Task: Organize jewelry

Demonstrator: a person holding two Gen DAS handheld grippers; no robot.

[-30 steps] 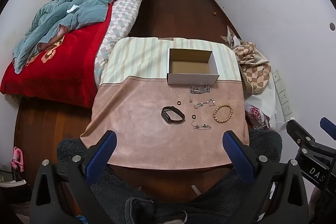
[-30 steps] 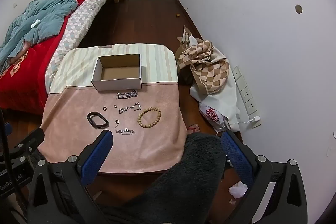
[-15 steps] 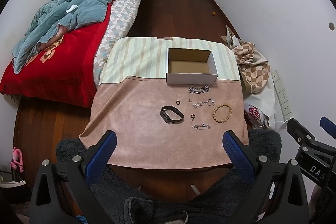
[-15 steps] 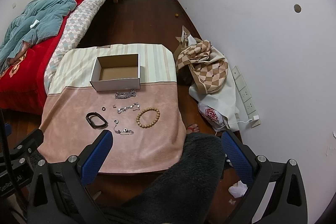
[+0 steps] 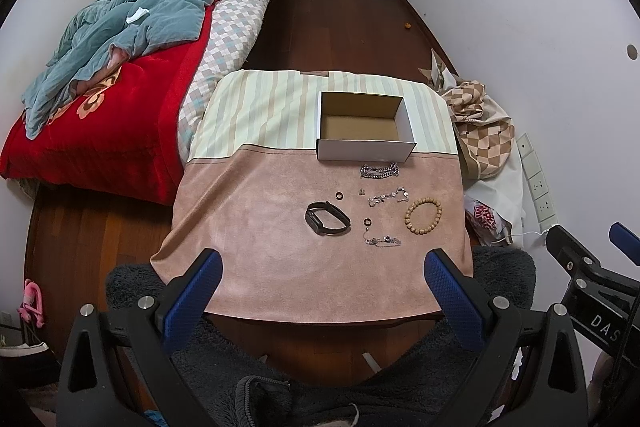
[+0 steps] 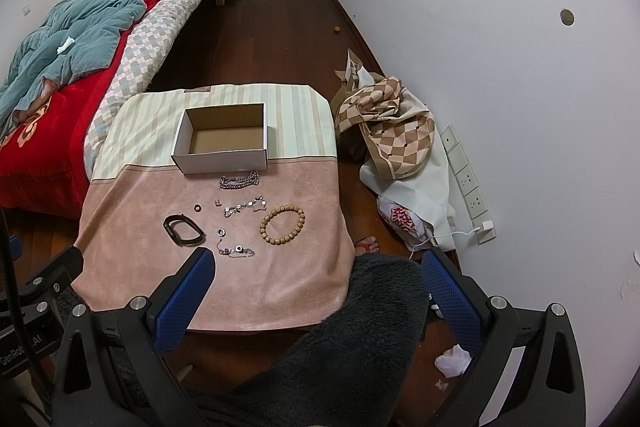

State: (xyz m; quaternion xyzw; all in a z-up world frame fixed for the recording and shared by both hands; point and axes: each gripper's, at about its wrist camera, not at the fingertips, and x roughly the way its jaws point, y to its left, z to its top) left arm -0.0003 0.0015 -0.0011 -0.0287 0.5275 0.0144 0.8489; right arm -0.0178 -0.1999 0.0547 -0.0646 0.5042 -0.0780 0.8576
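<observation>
An open white cardboard box [image 5: 365, 145] [image 6: 224, 159], empty, stands at the back of a small cloth-covered table [image 5: 256, 227] [image 6: 132, 227]. In front of it lie a silver chain bracelet [image 5: 379, 171] [image 6: 239, 182], a thin silver chain [image 5: 387, 195], a wooden bead bracelet [image 5: 423, 215] [image 6: 282, 224], a black band [image 5: 327, 219] [image 6: 183, 229], two small rings [image 5: 339, 195] [image 5: 366, 223], a tiny clasp [image 5: 361, 192] and a charm chain [image 5: 382, 240] [image 6: 236, 251]. My left gripper [image 5: 322, 285] and right gripper [image 6: 316, 281] are both open and empty, held above the table's near edge.
A bed [image 5: 120, 99] with red and teal blankets stands left of the table. A checkered cloth pile [image 6: 388, 131] and a power strip [image 6: 466, 183] lie on the floor to the right by the white wall. A dark fleece garment [image 6: 360, 339] fills the foreground.
Both views have shifted very slightly; the table and jewelry sit a touch to the left. Nothing on the table has moved and both grippers stay open.
</observation>
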